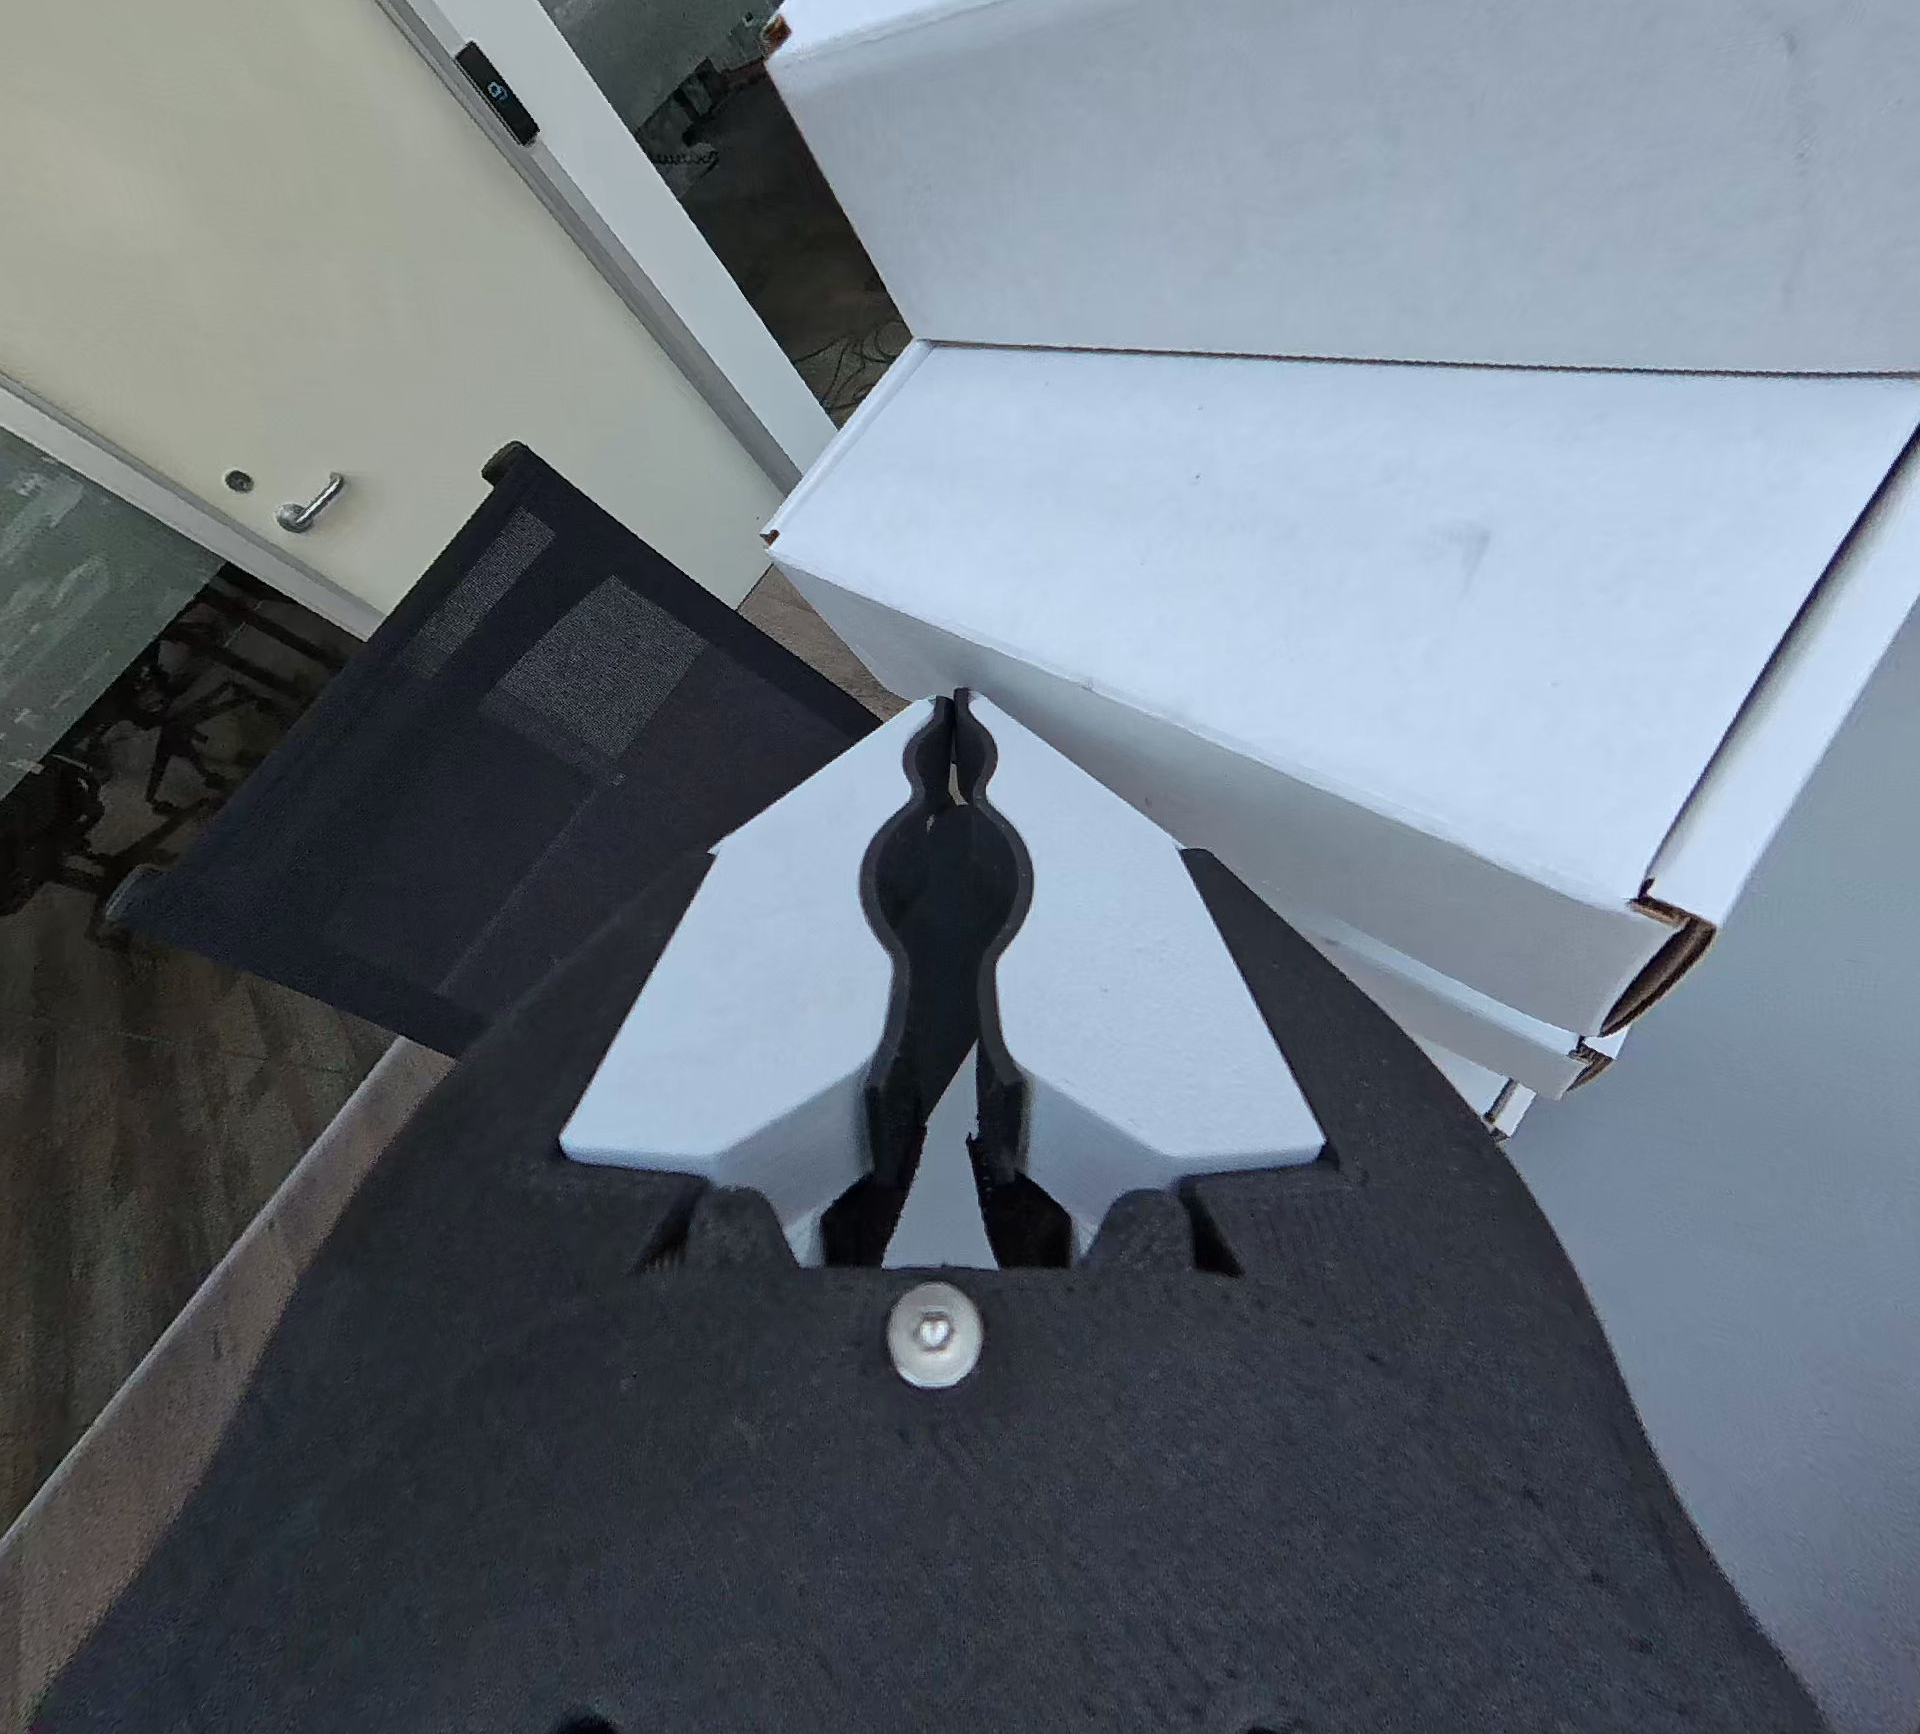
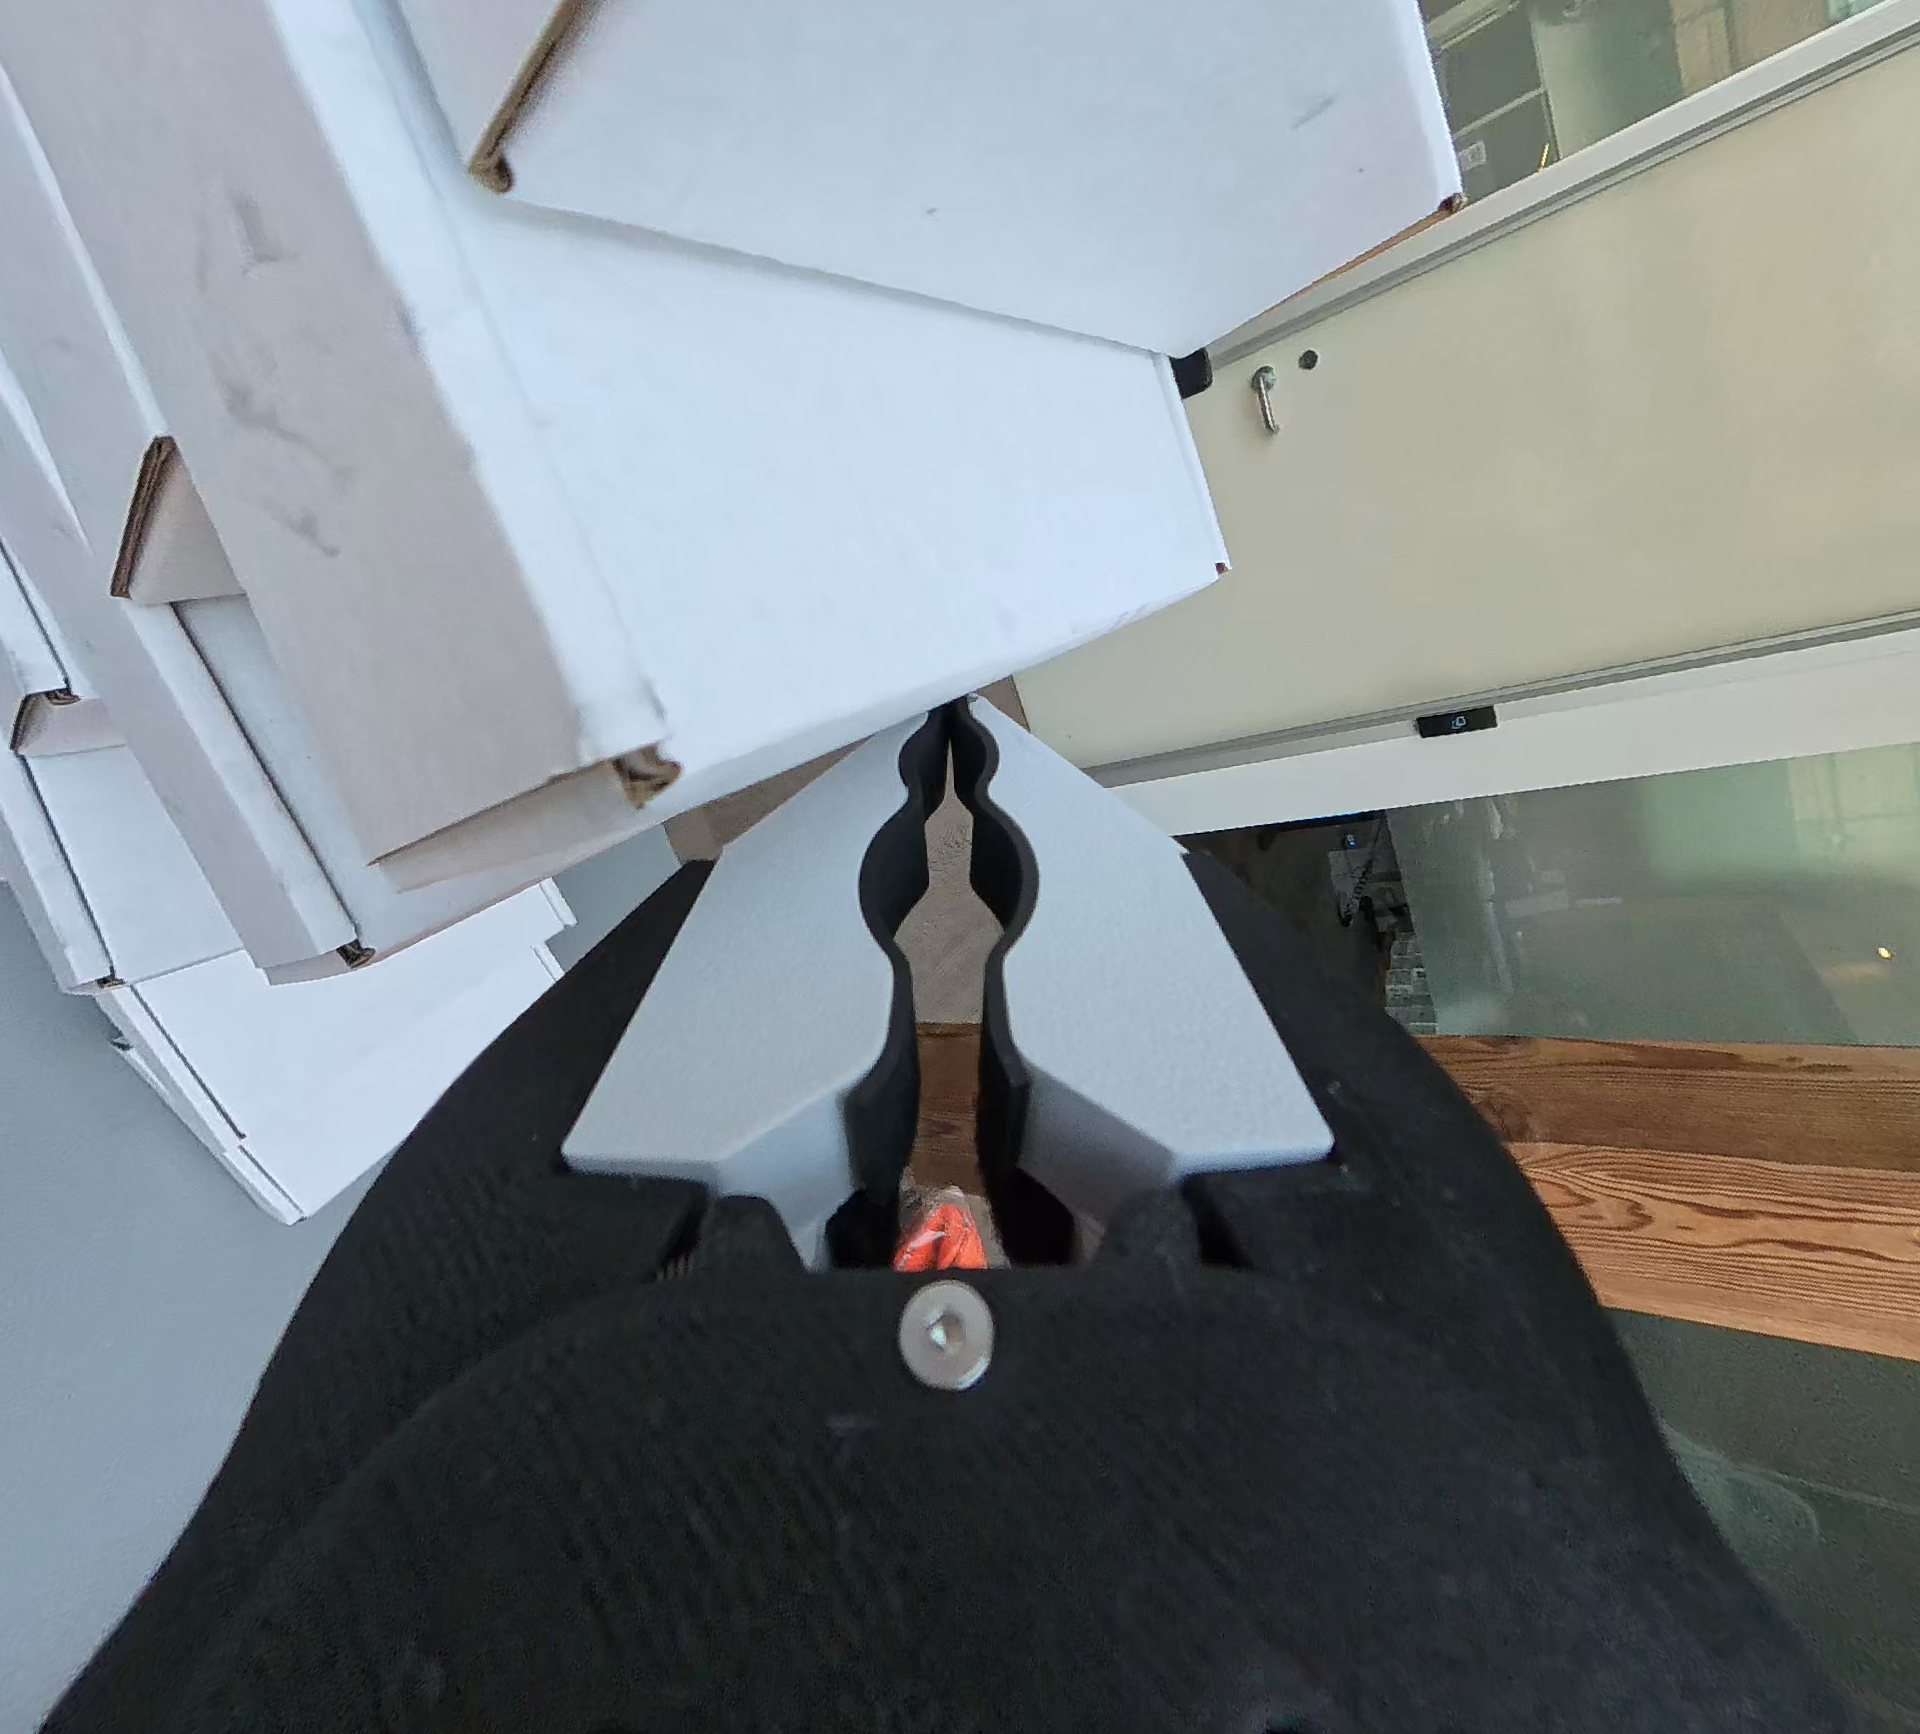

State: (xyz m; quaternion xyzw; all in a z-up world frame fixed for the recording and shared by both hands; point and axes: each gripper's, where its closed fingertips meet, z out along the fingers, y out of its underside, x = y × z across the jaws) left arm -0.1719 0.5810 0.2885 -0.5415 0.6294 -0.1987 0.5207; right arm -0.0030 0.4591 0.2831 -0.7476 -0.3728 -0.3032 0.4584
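Observation:
Several flat white cardboard boxes are stacked askew. In the left wrist view my left gripper (image 1: 956,705) is shut with nothing between its fingers. Its tips touch the lower edge of a middle box (image 1: 1299,604), which lies under a larger top box (image 1: 1351,126) and over thinner boxes (image 1: 1455,1019). In the right wrist view my right gripper (image 2: 958,710) is also shut and empty. Its tips touch the lower edge of a white box (image 2: 883,521) from the opposite side. A top box (image 2: 987,74) sits above it, and more boxes (image 2: 208,853) fan out at the left.
A black mesh chair back (image 1: 499,749) stands left of the stack, before a cream door with a metal handle (image 1: 310,505) and glass walls. A wooden surface (image 2: 1662,1185) lies at the right. A pale grey surface (image 1: 1766,1321) is beside the boxes. One gripper's finger ends stand about 20 centimetres off the other's.

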